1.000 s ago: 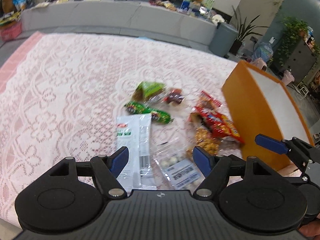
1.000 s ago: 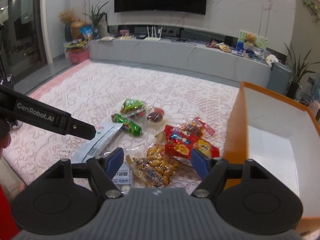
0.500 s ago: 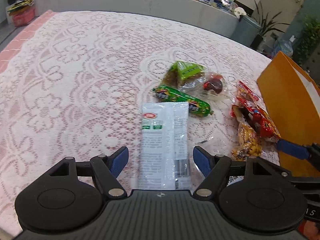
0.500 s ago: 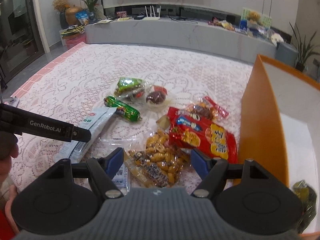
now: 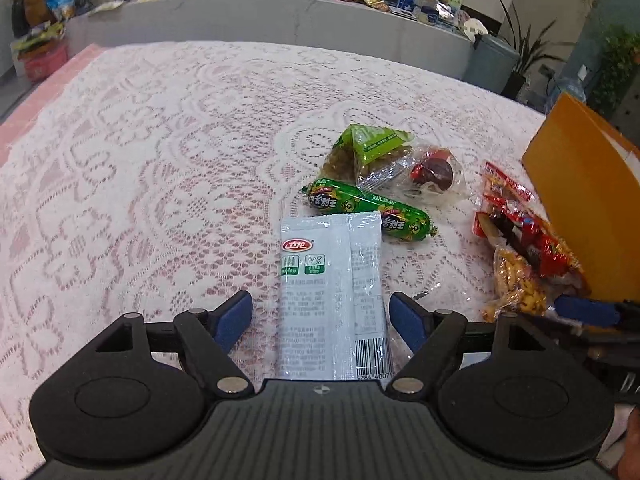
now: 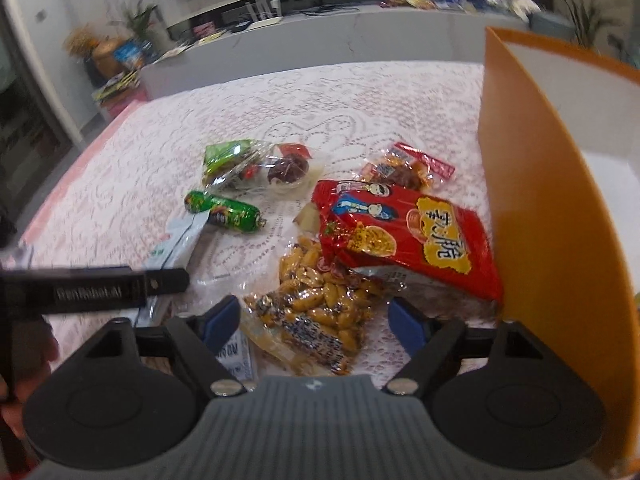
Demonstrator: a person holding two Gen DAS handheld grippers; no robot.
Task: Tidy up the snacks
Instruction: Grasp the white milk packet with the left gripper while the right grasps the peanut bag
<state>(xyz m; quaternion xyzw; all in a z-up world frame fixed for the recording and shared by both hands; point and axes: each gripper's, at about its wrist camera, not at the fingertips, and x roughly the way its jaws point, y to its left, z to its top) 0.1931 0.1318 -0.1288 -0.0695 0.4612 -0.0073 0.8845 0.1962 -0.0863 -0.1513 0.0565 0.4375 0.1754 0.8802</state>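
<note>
Both grippers spread wide, left gripper [image 5: 320, 316] straddling white packet [image 5: 332, 296], right gripper [image 6: 314, 322] seemingly around peanut bag [image 6: 316, 312]

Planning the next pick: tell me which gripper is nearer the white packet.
Left. The left gripper is open with the white packet lying between its fingers. The right gripper is open over the peanut bag, to the packet's right.
</note>
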